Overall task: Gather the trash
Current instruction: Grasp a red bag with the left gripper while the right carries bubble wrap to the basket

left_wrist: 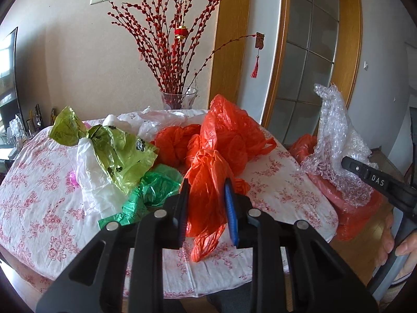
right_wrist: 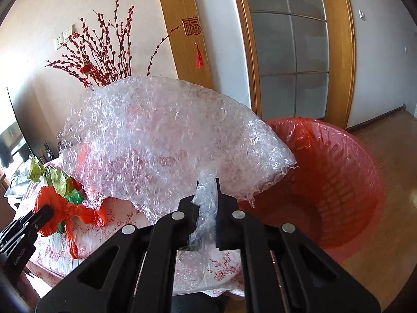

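My left gripper [left_wrist: 206, 190] is shut on an orange plastic bag [left_wrist: 208, 182], held just above the table's near side. My right gripper [right_wrist: 207, 190] is shut on a sheet of clear bubble wrap [right_wrist: 166, 135], which it holds over the rim of a bin lined with a red bag [right_wrist: 338, 177]. The bubble wrap [left_wrist: 336, 140] and right gripper body show at the right of the left wrist view. More bags lie on the table: orange [left_wrist: 234, 130], yellow-green [left_wrist: 117, 146], green [left_wrist: 153, 190] and white [left_wrist: 91, 180].
The round table has a white cloth with red flowers [left_wrist: 39, 195]. A glass vase of red branches [left_wrist: 179, 99] stands at its far edge. A wooden glass door [right_wrist: 289, 52] and wood floor [right_wrist: 391, 156] lie beyond the bin. A TV [left_wrist: 7, 78] stands at the left.
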Motion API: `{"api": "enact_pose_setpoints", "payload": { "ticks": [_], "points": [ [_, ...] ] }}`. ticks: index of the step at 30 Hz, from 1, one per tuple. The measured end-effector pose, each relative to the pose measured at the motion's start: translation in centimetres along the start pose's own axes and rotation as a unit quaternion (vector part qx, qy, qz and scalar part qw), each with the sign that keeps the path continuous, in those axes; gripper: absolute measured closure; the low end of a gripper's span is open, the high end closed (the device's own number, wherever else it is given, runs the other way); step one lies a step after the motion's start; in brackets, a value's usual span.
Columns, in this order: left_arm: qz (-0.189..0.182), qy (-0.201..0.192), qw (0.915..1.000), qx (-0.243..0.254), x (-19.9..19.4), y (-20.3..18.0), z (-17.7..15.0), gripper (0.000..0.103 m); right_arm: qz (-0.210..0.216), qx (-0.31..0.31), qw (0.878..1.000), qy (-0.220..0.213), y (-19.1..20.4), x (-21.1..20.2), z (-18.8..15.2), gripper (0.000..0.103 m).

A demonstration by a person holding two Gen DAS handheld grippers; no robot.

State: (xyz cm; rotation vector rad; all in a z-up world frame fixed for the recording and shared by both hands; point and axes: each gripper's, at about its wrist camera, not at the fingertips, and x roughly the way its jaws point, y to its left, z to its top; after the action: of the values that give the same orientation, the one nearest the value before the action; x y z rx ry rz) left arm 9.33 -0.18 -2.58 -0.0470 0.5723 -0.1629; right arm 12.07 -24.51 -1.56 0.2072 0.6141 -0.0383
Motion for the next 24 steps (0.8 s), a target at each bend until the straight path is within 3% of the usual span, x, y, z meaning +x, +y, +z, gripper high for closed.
{"api": "enact_pose_setpoints", "payload": {
  "ticks": [12,24],
  "points": [
    [-0.066,-0.014,0.9973,0.027,0.7,-5.6,3.1,0.078,-0.057,0.045,0.997,-0.018,-5.2,-1.7,1.0,0.096],
    [-0.129,-0.004,0.9898,0.060,4.2,-11.7,5.0,0.077,-0.126,0.107,0.986,-0.022,-9.9,-1.7,1.6,0.096]
  ]
}}
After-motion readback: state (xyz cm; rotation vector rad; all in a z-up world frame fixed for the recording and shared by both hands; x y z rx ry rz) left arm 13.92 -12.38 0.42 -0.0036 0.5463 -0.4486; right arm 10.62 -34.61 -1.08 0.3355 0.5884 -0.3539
